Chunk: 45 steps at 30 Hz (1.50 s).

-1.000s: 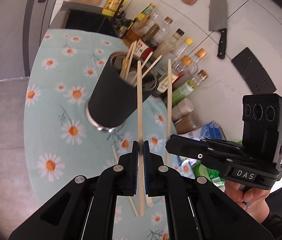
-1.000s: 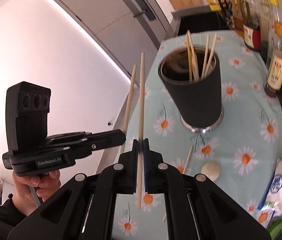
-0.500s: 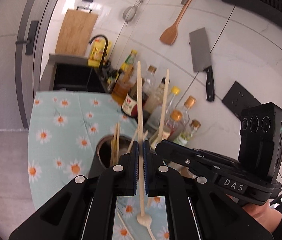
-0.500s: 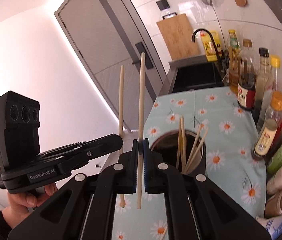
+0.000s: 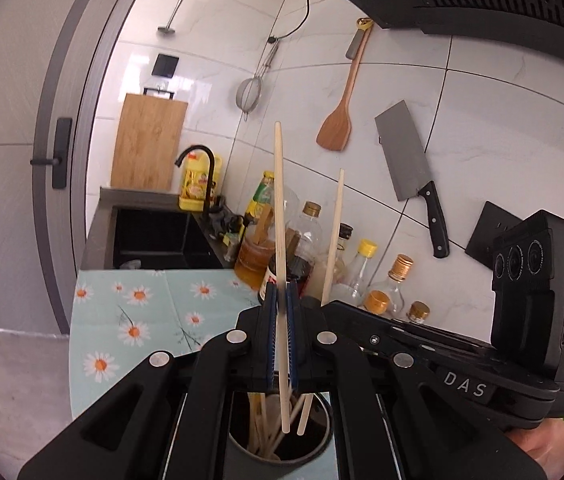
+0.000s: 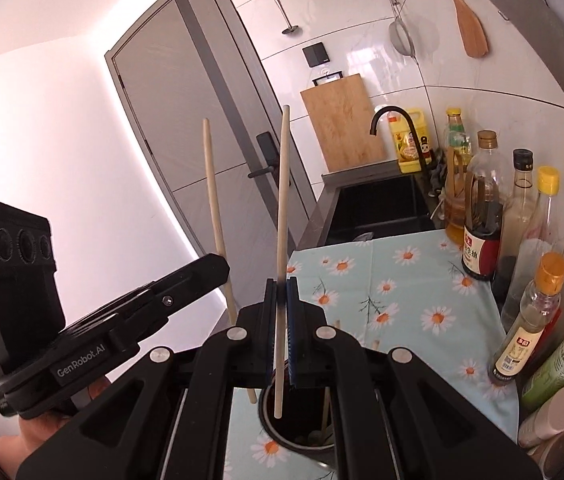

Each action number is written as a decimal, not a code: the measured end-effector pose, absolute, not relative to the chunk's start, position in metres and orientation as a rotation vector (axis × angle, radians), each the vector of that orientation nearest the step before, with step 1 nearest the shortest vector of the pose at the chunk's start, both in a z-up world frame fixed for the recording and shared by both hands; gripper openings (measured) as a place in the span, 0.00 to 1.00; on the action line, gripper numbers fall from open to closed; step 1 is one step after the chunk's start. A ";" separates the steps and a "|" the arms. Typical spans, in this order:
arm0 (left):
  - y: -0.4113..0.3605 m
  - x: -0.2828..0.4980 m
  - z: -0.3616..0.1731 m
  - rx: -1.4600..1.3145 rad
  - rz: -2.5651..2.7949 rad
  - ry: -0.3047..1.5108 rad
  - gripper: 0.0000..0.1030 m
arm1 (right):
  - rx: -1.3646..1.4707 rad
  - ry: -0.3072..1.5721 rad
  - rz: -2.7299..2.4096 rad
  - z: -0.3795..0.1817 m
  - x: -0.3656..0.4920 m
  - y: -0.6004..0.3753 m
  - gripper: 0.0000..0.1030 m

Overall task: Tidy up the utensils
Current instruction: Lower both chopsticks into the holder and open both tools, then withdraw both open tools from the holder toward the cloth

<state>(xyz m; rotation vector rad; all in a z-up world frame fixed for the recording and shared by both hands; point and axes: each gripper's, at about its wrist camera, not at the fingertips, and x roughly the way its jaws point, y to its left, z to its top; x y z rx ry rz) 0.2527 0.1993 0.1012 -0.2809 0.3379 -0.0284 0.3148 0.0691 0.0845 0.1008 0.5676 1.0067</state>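
My left gripper (image 5: 280, 292) is shut on a wooden chopstick (image 5: 279, 208), held upright, its lower tip over the mouth of the dark utensil holder (image 5: 314, 448), which holds several chopsticks. My right gripper (image 6: 280, 286) is shut on a second chopstick (image 6: 282, 200), also upright, its lower tip at the rim of the same holder (image 6: 282, 436). The right gripper's body (image 5: 462, 364) shows beside the left one, with its chopstick (image 5: 334, 236). The left gripper's body (image 6: 101, 320) and its chopstick (image 6: 213, 196) show in the right wrist view.
Several sauce and oil bottles (image 6: 534, 272) stand along the wall on the daisy-print cloth (image 6: 394, 280). A black sink (image 5: 153, 236) with a tap lies beyond. A cleaver (image 5: 410, 168), a wooden spatula (image 5: 342, 108) and a strainer hang on the tiled wall.
Both grippers have tilted up and come over the holder, which has moved from ahead to right beneath the fingers. The chopsticks' lower tips now hang at its mouth.
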 end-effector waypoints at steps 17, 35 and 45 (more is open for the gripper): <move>0.201 0.262 0.045 -0.350 -0.058 0.464 0.05 | 0.068 0.547 0.932 0.051 0.313 0.065 0.23; 0.186 0.201 0.081 -0.342 -0.101 0.460 0.18 | 0.090 0.539 0.915 0.081 0.265 0.013 0.27; 0.165 0.157 0.084 -0.321 -0.137 0.531 0.18 | 0.104 0.624 0.948 0.081 0.232 -0.026 0.30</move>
